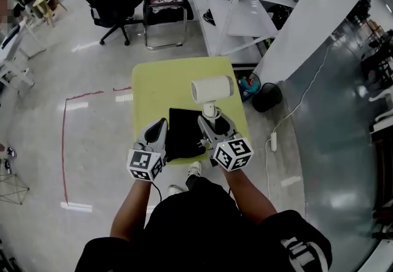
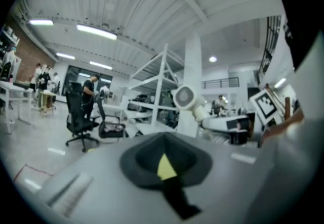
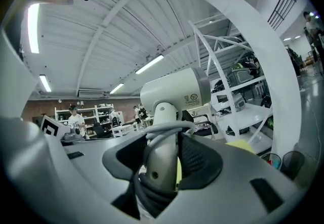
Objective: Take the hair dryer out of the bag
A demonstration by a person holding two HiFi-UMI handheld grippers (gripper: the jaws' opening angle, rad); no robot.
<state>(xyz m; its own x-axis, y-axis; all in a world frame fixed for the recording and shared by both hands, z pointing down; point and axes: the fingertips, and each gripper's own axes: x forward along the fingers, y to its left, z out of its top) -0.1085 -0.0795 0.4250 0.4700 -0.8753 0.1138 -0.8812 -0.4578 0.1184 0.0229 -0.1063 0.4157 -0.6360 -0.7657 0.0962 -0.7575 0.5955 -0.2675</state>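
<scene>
Hair dryer (image 3: 174, 96) upright in right gripper (image 3: 164, 160), beside black bag (image 1: 184, 132)

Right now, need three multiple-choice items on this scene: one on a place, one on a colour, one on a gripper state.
1. Where is the hair dryer? A) on the floor B) in the right gripper, clear of the bag C) on a chair
2. The table top is: A) red B) yellow-green C) black
3. The left gripper's jaws are: A) wide apart B) closed on the hair dryer C) shut
Key: 1B, its jaws clamp the handle; 2B, seen around the bag; 3C, its pads meet in the left gripper view.
</scene>
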